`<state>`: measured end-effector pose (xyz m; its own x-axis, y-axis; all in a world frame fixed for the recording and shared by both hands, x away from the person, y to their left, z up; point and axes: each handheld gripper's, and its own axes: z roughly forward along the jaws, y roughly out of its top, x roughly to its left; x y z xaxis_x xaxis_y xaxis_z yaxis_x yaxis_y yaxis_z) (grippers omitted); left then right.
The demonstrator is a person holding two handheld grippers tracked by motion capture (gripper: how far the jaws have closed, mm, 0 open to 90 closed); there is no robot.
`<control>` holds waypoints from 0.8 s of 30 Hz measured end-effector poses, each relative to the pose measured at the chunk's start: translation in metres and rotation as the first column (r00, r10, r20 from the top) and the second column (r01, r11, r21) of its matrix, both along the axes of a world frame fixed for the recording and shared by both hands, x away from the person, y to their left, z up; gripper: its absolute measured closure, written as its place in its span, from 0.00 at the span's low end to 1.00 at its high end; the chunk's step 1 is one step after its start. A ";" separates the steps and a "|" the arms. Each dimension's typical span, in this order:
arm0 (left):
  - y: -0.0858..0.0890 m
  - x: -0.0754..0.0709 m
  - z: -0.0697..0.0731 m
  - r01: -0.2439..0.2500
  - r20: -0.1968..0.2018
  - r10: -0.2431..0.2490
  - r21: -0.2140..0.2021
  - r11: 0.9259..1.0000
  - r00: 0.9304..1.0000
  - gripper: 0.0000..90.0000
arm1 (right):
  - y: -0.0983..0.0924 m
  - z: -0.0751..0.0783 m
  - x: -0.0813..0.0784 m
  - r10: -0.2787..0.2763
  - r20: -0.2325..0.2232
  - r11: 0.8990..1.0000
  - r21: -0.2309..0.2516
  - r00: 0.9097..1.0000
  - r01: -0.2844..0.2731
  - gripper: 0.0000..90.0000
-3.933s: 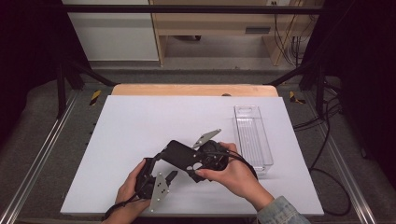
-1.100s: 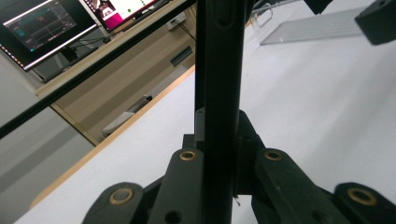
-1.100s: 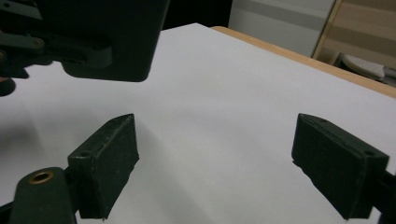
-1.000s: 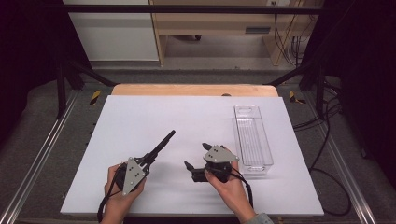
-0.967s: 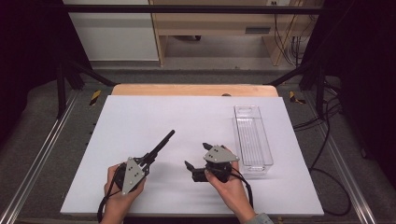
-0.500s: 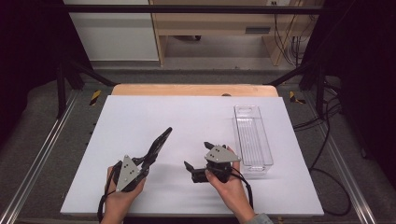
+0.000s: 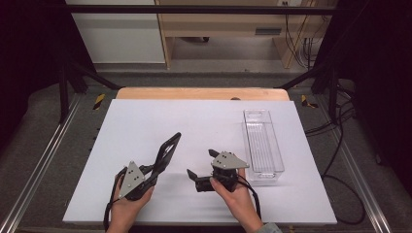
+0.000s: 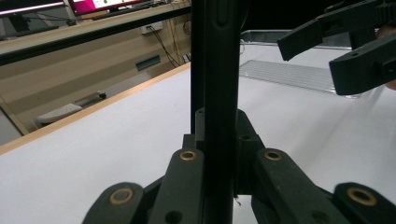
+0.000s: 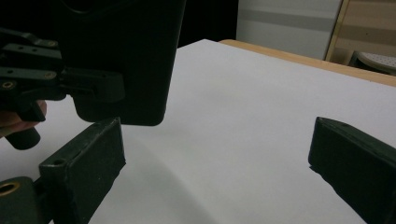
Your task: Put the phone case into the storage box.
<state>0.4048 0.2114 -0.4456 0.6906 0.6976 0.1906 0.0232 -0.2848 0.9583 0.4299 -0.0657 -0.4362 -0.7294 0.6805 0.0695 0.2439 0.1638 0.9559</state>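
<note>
Phone (image 7: 166, 153) clamped edge-on in left tongs (image 7: 154, 170), raised off bench (image 7: 145, 121); right tongs (image 7: 199, 165) just opened wide, empty, beside; tray (image 7: 263, 141) right.

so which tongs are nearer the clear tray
Right. The right tongs, open and empty, sit just left of the clear tray's near end. The left tongs, shut on a flat black object, are farther left across the white table.

A flat black phone case (image 7: 166, 151) stands edge-up, tilted, lifted above the white table.
</note>
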 end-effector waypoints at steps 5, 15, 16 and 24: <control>-0.002 -0.001 0.000 0.016 -0.016 -0.016 -0.023 1.000 1.000 0.94 | 0.002 0.002 -0.001 -0.014 -0.003 1.000 0.028 1.000 0.014 0.04; -0.003 0.000 -0.001 0.025 -0.045 -0.028 -0.063 0.998 0.999 0.94 | 0.007 0.006 -0.003 -0.042 -0.051 0.993 0.104 0.998 0.047 0.05; -0.002 0.000 -0.001 0.025 -0.046 -0.028 -0.066 0.997 0.999 0.94 | 0.008 0.009 -0.003 -0.043 -0.055 0.992 0.117 0.998 0.049 0.05; 0.005 0.002 -0.002 0.010 -0.068 -0.018 -0.115 0.993 0.997 0.94 | 0.023 0.021 -0.005 -0.017 -0.051 0.990 0.139 0.999 0.024 0.05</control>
